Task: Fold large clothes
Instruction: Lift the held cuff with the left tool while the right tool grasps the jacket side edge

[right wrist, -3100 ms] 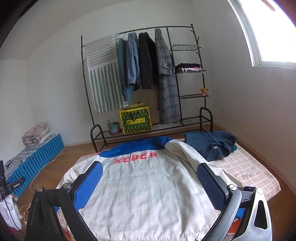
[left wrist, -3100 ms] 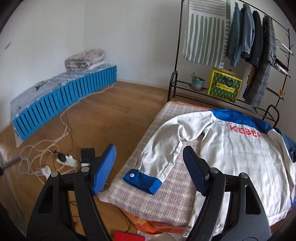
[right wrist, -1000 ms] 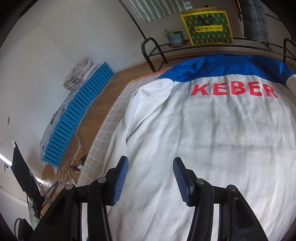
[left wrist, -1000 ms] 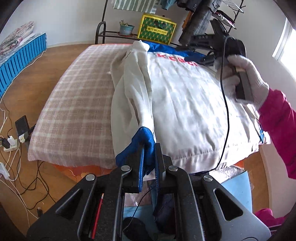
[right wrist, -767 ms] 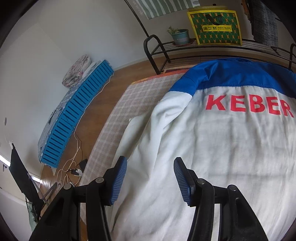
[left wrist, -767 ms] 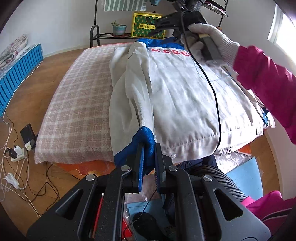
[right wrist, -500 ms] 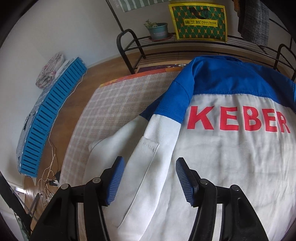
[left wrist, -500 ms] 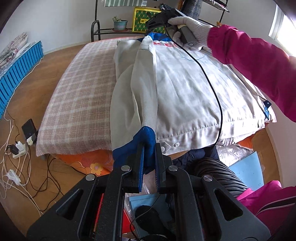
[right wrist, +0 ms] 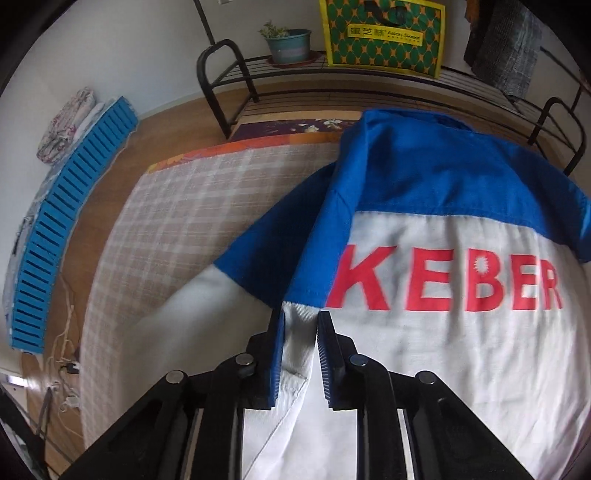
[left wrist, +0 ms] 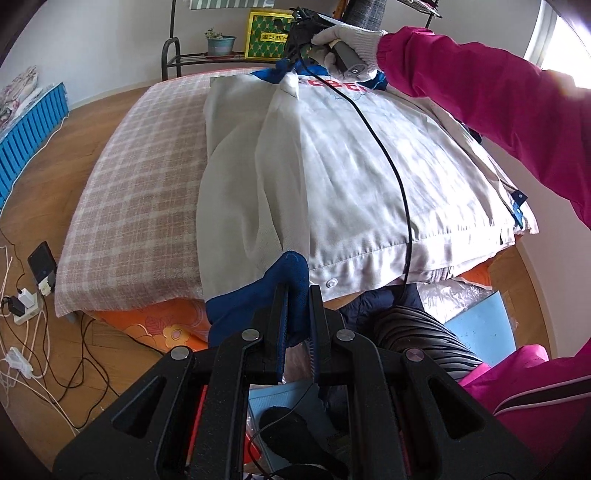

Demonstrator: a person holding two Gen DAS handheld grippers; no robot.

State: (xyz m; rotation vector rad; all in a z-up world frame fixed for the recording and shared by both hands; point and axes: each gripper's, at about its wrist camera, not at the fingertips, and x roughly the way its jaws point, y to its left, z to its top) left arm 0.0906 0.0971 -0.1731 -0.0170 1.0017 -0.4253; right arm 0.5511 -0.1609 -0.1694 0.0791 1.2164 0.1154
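A white jacket [left wrist: 369,173] with a blue yoke and red KEBER lettering lies back up on a checked mattress [left wrist: 140,184]. Its left sleeve is folded in along the body. My left gripper [left wrist: 295,291] is shut on the sleeve's blue cuff [left wrist: 291,269] at the near hem. My right gripper [right wrist: 300,317] is shut on a fold of the jacket [right wrist: 461,369] at the left shoulder seam, just below the blue yoke [right wrist: 424,177]. In the left wrist view the right gripper [left wrist: 295,33] shows at the far collar, held by a gloved hand.
A black clothes rack [right wrist: 229,88] with a plant pot [right wrist: 288,44] and a green-yellow bag [right wrist: 384,33] stands behind the mattress. A blue slatted bed [right wrist: 62,214] lies at left. Cables and chargers [left wrist: 26,295] lie on the wooden floor. A black cable [left wrist: 388,158] crosses the jacket.
My right gripper moved up to the shoulder and shut on the jacket fabric. My left gripper stays shut on the cuff and has pulled it a little nearer.
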